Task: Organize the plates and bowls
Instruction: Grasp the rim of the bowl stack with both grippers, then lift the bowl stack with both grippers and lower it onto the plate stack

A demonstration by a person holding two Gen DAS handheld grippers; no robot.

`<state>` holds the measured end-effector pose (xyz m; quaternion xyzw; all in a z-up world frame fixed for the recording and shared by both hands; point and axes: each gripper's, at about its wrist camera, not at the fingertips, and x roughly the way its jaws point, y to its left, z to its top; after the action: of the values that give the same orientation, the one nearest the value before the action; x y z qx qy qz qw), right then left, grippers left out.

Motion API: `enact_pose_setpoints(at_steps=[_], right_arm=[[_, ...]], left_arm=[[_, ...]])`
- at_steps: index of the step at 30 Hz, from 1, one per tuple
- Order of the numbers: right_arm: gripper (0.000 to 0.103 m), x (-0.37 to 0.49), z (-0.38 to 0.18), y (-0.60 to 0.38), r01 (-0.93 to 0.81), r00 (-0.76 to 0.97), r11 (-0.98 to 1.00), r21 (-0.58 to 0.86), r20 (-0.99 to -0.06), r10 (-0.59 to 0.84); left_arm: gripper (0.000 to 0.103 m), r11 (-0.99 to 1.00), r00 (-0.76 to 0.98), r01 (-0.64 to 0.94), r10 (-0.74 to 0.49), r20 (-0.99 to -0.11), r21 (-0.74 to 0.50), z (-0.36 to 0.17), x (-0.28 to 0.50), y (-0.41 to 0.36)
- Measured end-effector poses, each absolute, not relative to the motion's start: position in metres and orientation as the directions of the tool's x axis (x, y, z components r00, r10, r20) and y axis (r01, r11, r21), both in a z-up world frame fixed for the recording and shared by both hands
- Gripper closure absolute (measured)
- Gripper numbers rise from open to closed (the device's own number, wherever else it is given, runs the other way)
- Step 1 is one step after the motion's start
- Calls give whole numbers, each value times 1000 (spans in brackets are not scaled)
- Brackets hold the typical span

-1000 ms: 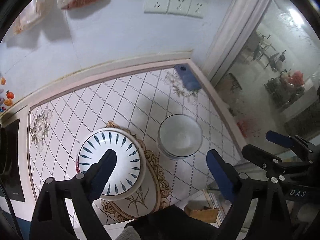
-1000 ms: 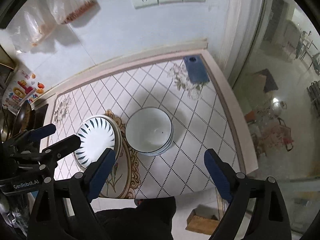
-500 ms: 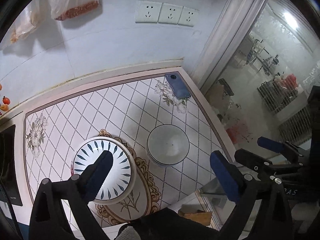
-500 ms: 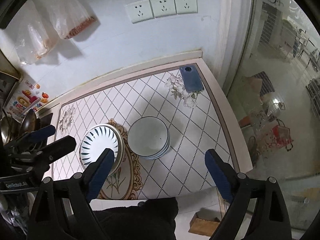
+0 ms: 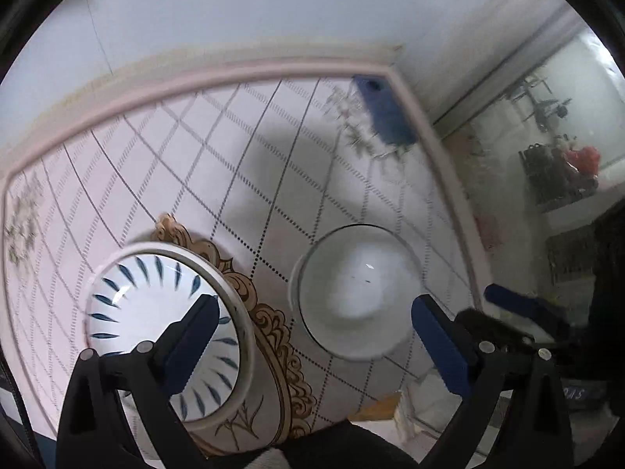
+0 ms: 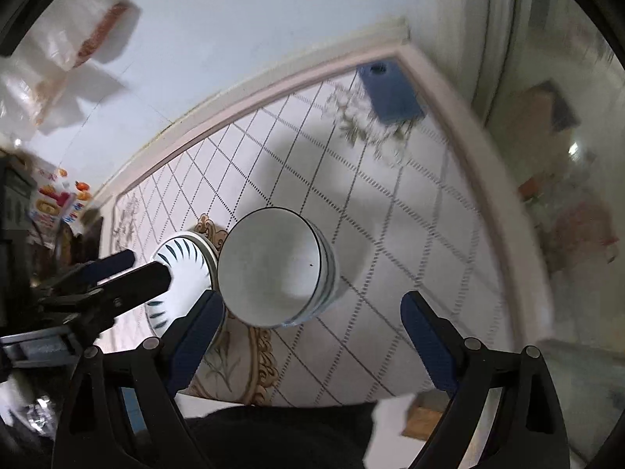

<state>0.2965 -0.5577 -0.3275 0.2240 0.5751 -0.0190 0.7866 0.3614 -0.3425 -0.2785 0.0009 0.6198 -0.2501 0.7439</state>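
A stack of white plates with blue leaf marks (image 5: pixel 156 312) sits on the tiled counter at the front left; it also shows in the right wrist view (image 6: pixel 183 269). To its right stands a stack of white bowls with blue rims (image 5: pixel 355 293), also in the right wrist view (image 6: pixel 273 269). My left gripper (image 5: pixel 312 332) is open and empty above the plates and bowls. My right gripper (image 6: pixel 312 320) is open and empty just above the bowls. The left gripper appears at the left of the right wrist view (image 6: pixel 117 273).
A blue phone (image 5: pixel 384 113) lies at the counter's far right corner, also in the right wrist view (image 6: pixel 390 92). The wall runs behind the counter (image 5: pixel 273 164). A glass door is to the right. Plastic bags (image 6: pixel 90 35) hang on the wall at left.
Both grippers have dropped closer to the counter; the plates and bowls look much larger. The dishes have not moved. Both grippers stay open.
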Motion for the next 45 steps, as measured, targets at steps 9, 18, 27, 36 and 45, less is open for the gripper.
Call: enact_pose_setpoints(at_steps=[9, 18, 27, 36, 45], right_arm=[[9, 328, -438, -571, 315, 280, 777, 545, -836, 472], [21, 346, -488, -566, 309, 264, 697, 647, -762, 591], [44, 353, -504, -562, 328, 267, 691, 645, -764, 587], [44, 358, -502, -561, 350, 262, 696, 627, -778, 570], [44, 355, -503, -555, 400, 236, 663, 632, -770, 592]], left_arm=[[18, 866, -114, 245, -421, -900, -436, -352, 404, -354], [43, 845, -231, 251, -422, -877, -472, -386, 410, -382], [51, 858, -147, 300, -390, -909, -417, -379, 396, -383], [55, 867, -148, 297, -373, -916, -401, -371, 396, -382], [55, 878, -155, 271, -365, -918, -395, -365, 398, -375]])
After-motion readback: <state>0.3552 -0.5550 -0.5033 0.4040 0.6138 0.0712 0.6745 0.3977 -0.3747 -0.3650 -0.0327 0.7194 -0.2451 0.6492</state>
